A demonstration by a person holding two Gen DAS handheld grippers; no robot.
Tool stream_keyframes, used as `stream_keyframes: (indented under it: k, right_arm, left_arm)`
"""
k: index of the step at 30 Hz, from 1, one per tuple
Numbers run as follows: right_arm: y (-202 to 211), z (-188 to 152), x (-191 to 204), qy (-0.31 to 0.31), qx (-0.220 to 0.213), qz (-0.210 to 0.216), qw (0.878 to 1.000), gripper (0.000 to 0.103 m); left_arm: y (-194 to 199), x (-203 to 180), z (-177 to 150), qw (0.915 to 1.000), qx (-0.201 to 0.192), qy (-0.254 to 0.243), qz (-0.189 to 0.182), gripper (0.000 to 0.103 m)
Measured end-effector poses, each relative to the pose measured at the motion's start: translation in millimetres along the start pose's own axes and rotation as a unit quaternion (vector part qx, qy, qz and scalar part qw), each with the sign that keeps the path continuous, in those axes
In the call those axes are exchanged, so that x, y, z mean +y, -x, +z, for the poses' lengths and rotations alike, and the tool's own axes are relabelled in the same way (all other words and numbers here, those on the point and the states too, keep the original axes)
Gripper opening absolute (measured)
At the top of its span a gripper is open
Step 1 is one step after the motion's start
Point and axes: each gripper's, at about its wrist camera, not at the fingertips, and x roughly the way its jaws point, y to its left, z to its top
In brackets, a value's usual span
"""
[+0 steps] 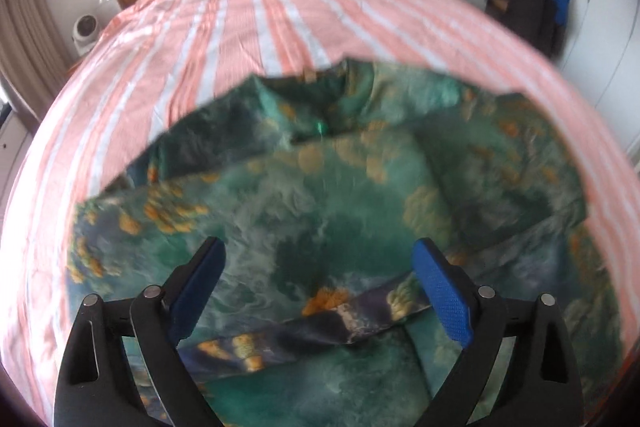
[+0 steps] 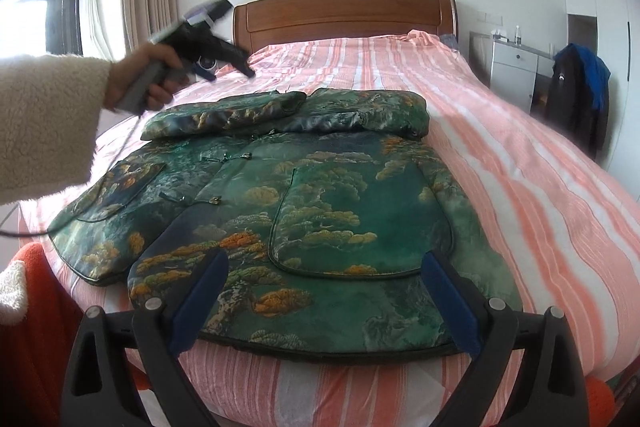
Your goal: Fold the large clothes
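Observation:
A padded green jacket (image 2: 320, 187) with an orange and blue landscape print lies flat on the bed, front up, hem towards me. Both its sleeves (image 2: 224, 115) are folded across the upper part near the collar. In the left wrist view the jacket (image 1: 340, 195) fills the lower half, blurred. My left gripper (image 1: 320, 247) hovers open over the jacket with nothing between its blue pads. The right wrist view shows the left gripper (image 2: 230, 73) in a person's hand (image 2: 148, 79) above the jacket's far left. My right gripper (image 2: 325, 259) stands open at the hem, holding nothing.
The bed has a pink and white striped sheet (image 2: 520, 167) and a wooden headboard (image 2: 344, 15). A white cabinet (image 2: 512, 67) and dark and blue clothes (image 2: 580, 99) stand at the right. A cream fleece sleeve (image 2: 48, 123) and a thin cable (image 2: 116, 163) cross the left side.

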Motion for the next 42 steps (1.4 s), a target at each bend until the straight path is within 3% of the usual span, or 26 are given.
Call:
stream_keyframes:
  k: [3, 7, 14, 19, 24, 27, 34, 38, 42]
  right_arm:
    - [-2, -2, -1, 0.000, 0.007, -0.001, 1.000, 0.096]
    - [-4, -2, -4, -0.004, 0.009, -0.001, 1.000, 0.096]
    - [-7, -1, -3, -0.006, 0.008, 0.006, 1.000, 0.096]
    - [-4, -1, 3, 0.002, -0.002, 0.010, 1.000, 0.096]
    - [-3, -1, 6, 0.005, -0.002, 0.018, 1.000, 0.096]
    - [-3, -2, 7, 0.009, -0.003, 0.020, 1.000, 0.096]
    - [-3, -3, 13, 0.020, -0.001, 0.019, 1.000, 0.096]
    - [-3, -5, 17, 0.032, 0.003, 0.016, 0.999, 0.096]
    - [-3, -6, 24, 0.044, 0.004, 0.013, 0.999, 0.096]
  left_arm:
    - [-36, -18, -12, 0.9974, 0.051, -0.038, 0.033, 0.096]
    - [-20, -15, -10, 0.9988, 0.026, -0.026, 0.032, 0.097]
    - [70, 9, -46, 0.9960, -0.029, -0.080, 0.025, 0.098]
    - [125, 41, -96, 0.9918, -0.008, -0.118, 0.048, 0.098]
    - [173, 66, -150, 0.9836, 0.029, -0.150, 0.096, 0.098]
    - [190, 75, -181, 0.9860, 0.031, -0.131, 0.099, 0.100]
    - [193, 69, -250, 0.9968, 0.039, -0.054, 0.043, 0.100]
    - [181, 64, -270, 0.9982, 0.049, -0.023, 0.023, 0.100]
    - [171, 74, -278, 0.9980, 0.045, 0.016, 0.041, 0.100]
